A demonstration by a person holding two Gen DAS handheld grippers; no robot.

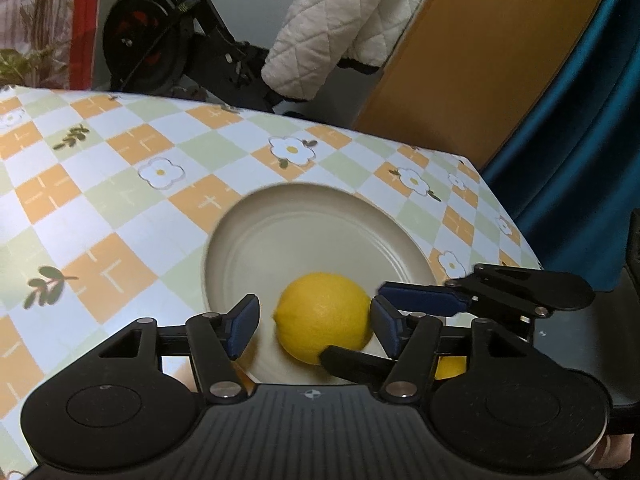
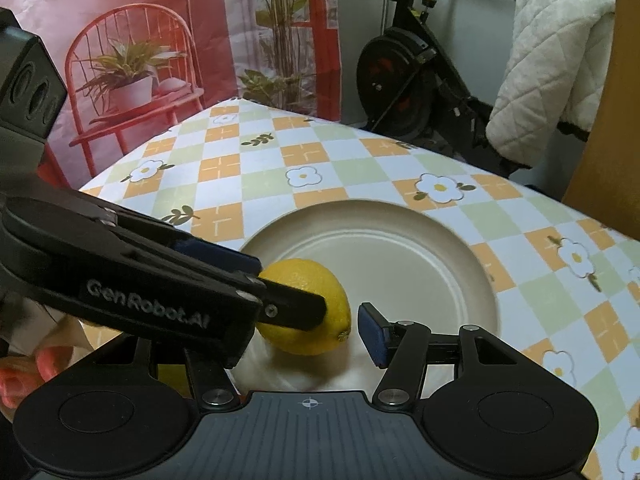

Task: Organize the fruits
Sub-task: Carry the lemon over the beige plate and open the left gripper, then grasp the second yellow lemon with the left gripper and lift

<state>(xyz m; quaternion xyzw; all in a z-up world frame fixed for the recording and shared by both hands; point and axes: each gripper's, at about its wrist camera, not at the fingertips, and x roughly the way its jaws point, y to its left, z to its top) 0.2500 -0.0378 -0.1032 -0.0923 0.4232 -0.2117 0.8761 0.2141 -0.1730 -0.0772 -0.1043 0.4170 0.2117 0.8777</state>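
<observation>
One yellow lemon (image 1: 320,312) (image 2: 316,280) lies on the near part of a beige plate (image 1: 312,232) (image 2: 400,248). My left gripper (image 1: 314,326) straddles it, open: a gap shows beside the left pad, while the right pad (image 1: 384,324) sits at the lemon's skin. My right gripper (image 2: 308,332) also straddles it, open, its right pad (image 2: 374,332) just clear; the left gripper (image 2: 288,286) hides its left finger. The two grippers cross over the lemon. In the left wrist view the right gripper (image 1: 352,322) comes in from the right. A second yellow fruit (image 1: 452,366) (image 2: 172,376) peeks out, mostly hidden.
The table wears a checked orange, green and white cloth (image 1: 120,200) (image 2: 360,160). Its far edge is close behind the plate. Beyond stand an exercise bike (image 1: 160,40) (image 2: 400,72), a white quilted cover (image 1: 340,20), a brown panel (image 1: 480,60) and a blue curtain (image 1: 580,140).
</observation>
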